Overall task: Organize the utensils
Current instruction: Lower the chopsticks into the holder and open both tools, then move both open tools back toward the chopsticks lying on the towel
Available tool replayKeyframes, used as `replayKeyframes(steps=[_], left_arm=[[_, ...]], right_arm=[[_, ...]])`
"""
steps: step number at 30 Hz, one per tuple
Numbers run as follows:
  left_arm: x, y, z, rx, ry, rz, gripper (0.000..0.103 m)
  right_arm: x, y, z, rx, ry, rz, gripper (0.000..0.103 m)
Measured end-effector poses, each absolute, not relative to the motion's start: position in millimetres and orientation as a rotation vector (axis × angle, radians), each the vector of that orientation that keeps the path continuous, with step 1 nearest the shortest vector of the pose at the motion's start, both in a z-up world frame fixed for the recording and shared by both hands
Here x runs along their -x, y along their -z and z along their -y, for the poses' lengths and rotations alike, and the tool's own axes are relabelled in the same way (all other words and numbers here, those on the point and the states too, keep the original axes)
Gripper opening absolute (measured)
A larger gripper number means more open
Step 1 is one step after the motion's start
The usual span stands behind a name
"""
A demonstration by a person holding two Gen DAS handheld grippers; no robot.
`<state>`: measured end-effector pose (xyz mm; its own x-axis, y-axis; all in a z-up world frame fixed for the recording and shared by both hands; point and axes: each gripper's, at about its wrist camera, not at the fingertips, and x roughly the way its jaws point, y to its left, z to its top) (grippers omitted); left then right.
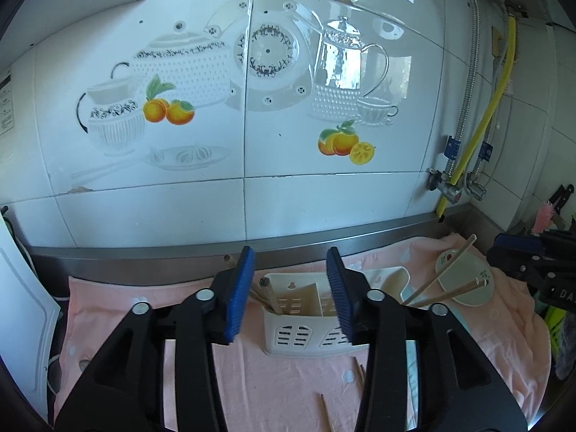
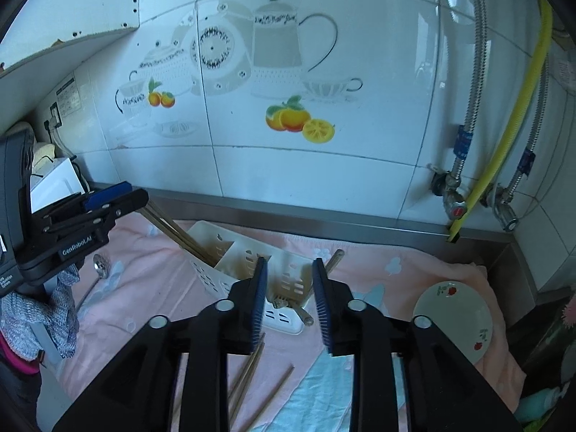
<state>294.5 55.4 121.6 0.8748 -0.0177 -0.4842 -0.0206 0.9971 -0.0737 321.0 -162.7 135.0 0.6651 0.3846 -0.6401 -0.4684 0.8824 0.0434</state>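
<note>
1. Hovering over the caddy point(image 1: 309, 309), the left gripper point(image 1: 292, 291) is seen with jaws parted, nothing gripped.
2. Chopsticks point(image 1: 268, 297) are stood in the caddy on the pink towel point(image 1: 273, 381).
3. Right gripper point(image 2: 289, 298) jaws are released too, loose chopsticks point(image 2: 248, 370) below.

My right gripper point(image 2: 289, 300) is hovering with jaws apart and empty over the white utensil caddy point(image 2: 248, 273) lying on the pink towel point(image 2: 360, 262). Chopsticks point(image 2: 172, 232) are leaning in its left compartment; my left gripper point(image 2: 108, 194) is hovering beside them.
</note>
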Motion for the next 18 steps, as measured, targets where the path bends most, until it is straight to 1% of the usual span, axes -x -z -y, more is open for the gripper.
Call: replayKeyframes(steps=[2,4,6,7,8,9,11,13,16,18], left_arm=[[-286,-123,-56,0.077,-0.007,-0.495,0.062],[-277,-125,-56,0.073,-0.011,-0.485,0.064],[-270,-125,-55,0.07,-0.01,-0.48,0.07],[-265,-126,-55,0.067,-0.014,-0.476,0.074],[-259,-126,-56,0.066,-0.014,-0.469,0.077],[-255,-126,-56,0.065,-0.013,-0.466,0.078],[-244,-125,-57,0.067,-0.018,-0.457,0.084],[-234,-124,-58,0.063,-0.022,-0.447,0.087],[-218,-121,-59,0.057,-0.031,-0.431,0.092],[-206,-117,-60,0.062,-0.035,-0.425,0.093]], right_arm=[[-315,-138,166,0.129,-0.478,-0.682,0.037],[-310,-140,168,0.127,-0.473,-0.672,0.045],[-303,-142,171,0.129,-0.468,-0.663,0.049],[-298,-142,173,0.129,-0.464,-0.656,0.053],[-294,-142,174,0.13,-0.462,-0.651,0.055],[-290,-142,175,0.133,-0.458,-0.644,0.057],[-281,-141,178,0.141,-0.447,-0.629,0.058],[-270,-139,181,0.145,-0.435,-0.612,0.063],[-257,-135,185,0.156,-0.418,-0.597,0.067],[-247,-130,189,0.154,-0.408,-0.592,0.069]])
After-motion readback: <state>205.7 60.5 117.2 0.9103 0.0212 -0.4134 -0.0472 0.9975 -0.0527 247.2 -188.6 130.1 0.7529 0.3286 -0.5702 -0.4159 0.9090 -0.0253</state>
